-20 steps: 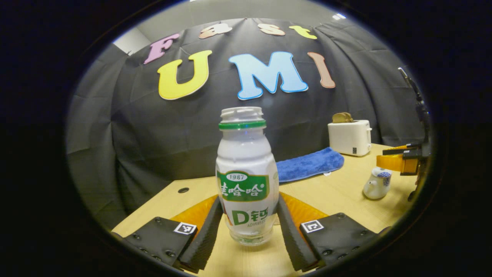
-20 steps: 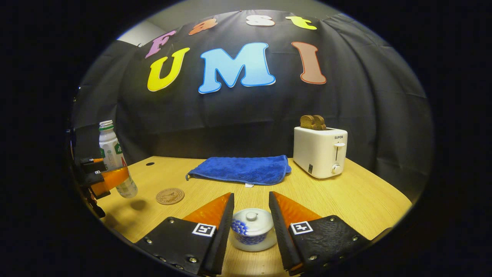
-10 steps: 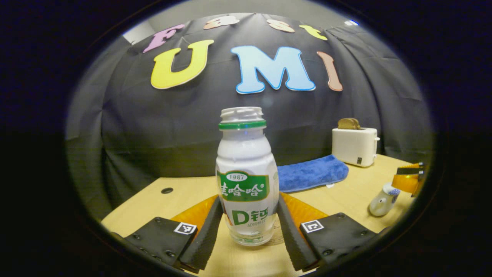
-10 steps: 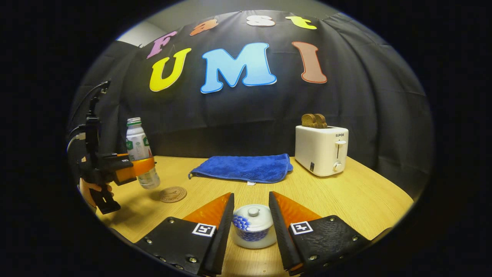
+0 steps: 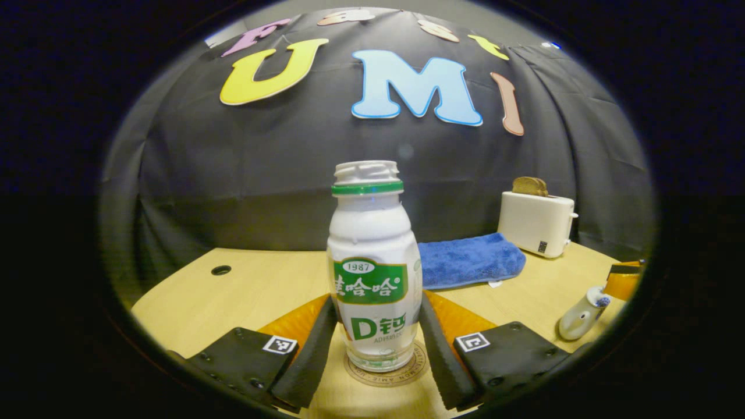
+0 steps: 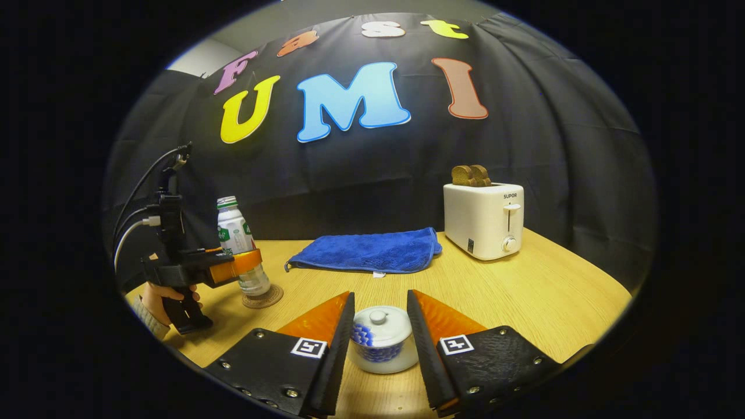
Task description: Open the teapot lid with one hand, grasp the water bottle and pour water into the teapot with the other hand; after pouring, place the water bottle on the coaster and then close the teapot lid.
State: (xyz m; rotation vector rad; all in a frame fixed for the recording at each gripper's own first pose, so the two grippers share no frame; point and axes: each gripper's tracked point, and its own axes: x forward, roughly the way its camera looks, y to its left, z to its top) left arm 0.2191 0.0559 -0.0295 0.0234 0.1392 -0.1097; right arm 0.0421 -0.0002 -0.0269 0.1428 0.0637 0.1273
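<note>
Now the left hand-held gripper (image 5: 375, 343) pinches the upright bottle (image 5: 374, 265) low on its body, the bottle's base right over the coaster (image 5: 389, 372) on the desk (image 5: 256, 285). Meanwhile the right hand-held gripper (image 6: 381, 334) is spread around the teapot (image 6: 381, 340), its lid (image 6: 379, 320) on, fingers just beside it, contact unclear.
</note>
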